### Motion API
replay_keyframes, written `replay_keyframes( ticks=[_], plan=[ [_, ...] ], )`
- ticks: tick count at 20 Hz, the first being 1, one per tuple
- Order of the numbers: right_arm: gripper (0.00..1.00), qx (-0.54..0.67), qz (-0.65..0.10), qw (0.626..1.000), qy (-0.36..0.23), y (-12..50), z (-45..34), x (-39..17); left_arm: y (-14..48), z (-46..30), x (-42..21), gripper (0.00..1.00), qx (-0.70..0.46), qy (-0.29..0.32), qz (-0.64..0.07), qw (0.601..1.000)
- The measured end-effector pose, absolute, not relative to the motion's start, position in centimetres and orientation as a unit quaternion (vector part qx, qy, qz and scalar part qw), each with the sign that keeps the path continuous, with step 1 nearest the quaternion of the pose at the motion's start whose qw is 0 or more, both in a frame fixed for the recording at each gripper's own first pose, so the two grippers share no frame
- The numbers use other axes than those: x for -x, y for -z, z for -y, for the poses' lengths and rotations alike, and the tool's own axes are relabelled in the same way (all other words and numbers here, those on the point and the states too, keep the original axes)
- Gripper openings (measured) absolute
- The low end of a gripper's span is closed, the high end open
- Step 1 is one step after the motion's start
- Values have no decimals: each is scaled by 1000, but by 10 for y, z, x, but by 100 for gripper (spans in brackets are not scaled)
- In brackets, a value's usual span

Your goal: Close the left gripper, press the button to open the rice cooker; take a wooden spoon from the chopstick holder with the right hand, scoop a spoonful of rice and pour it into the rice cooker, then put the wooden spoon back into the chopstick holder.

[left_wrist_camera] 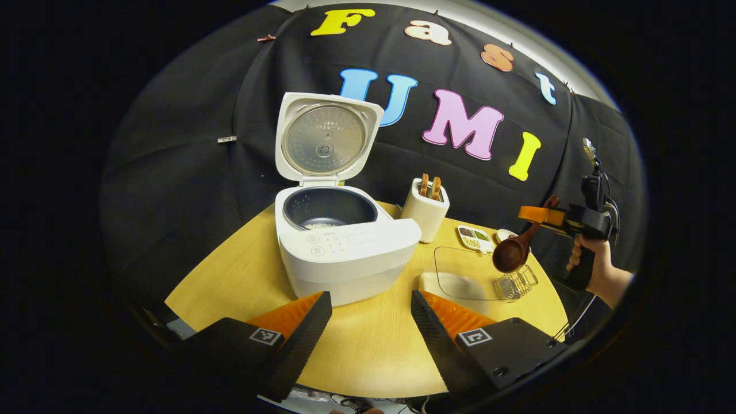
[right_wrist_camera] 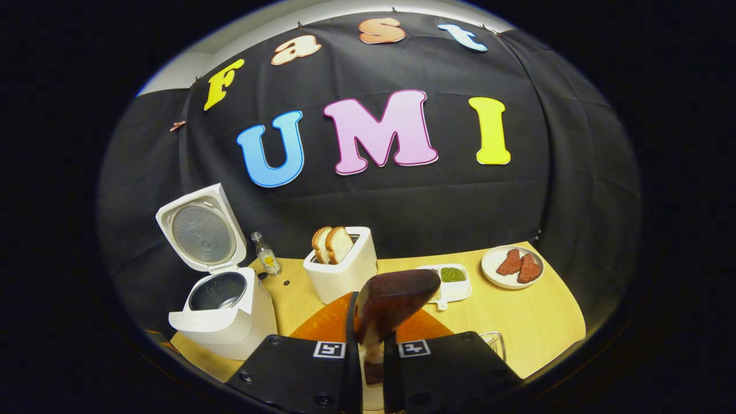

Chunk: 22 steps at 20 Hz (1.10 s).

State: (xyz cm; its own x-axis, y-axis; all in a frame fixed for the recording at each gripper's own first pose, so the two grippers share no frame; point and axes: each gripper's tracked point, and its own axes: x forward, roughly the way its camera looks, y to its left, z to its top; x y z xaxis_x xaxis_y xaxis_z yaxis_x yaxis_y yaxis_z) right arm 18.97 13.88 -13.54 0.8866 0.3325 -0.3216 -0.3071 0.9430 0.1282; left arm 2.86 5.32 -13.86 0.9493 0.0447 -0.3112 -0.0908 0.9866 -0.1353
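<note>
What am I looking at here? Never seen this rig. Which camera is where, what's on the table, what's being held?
No robot arm: a person carries a two-finger gripper in each hand, each with a fisheye camera looking along its own fingers. In the left gripper view, the left gripper is open and empty; farther right you see the other gripper, held by a hand. In the right gripper view, the right gripper is shut on a wooden spoon. On the round wooden table: an open rice cooker, a toaster with bread, a divided dish, a plate, a small bottle, and a clear tray.
</note>
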Motion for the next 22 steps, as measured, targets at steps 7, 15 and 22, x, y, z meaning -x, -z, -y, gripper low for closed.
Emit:
replay_keyframes(
  ticks=[7, 15, 22],
  plan=[
    [19, 25, -180, 973, -143, 208, -144, -199, 160, -57, -39, 96, 57, -19, -176, 983],
    [19, -5, -199, 968, -150, 241, -177, -185, 167, -58, -41, 96, 69, -28, -182, 980],
    [19, -101, -257, 946, -173, 249, -219, -163, 169, -59, -30, 96, 77, -43, -181, 980]
  ],
)
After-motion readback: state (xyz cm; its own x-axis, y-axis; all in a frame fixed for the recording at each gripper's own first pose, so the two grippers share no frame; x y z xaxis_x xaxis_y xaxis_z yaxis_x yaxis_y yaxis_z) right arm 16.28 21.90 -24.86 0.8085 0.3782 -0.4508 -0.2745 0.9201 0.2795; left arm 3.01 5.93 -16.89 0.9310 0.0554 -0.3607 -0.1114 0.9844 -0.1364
